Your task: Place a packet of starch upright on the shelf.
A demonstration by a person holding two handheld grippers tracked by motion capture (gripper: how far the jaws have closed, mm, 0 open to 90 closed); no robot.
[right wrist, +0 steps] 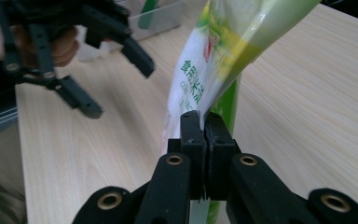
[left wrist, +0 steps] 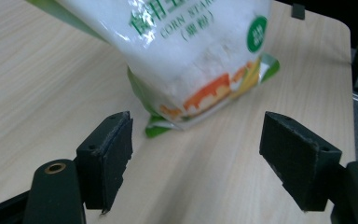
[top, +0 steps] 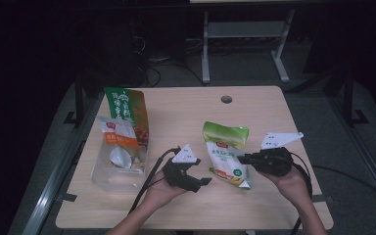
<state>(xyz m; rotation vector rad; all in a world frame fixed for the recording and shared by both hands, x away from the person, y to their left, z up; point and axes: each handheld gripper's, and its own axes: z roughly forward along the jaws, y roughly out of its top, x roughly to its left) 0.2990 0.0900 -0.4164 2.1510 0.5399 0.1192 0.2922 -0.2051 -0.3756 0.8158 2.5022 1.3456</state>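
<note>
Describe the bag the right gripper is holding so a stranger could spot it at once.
On the wooden table, look right of centre, near the right gripper. The corn starch bag is pinched at its edge there; unlike the red-and-green bag by the clear tub, it is white and light green.

Overhead view, two close views, shared corn starch bag (top: 226,154)

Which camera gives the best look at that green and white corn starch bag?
The high view: the whole corn starch bag shows there, with the right claw shut on its edge. The left gripper view shows its lower part and printed label up close; the right gripper view sees it edge-on, pinched between the jaws.
</note>
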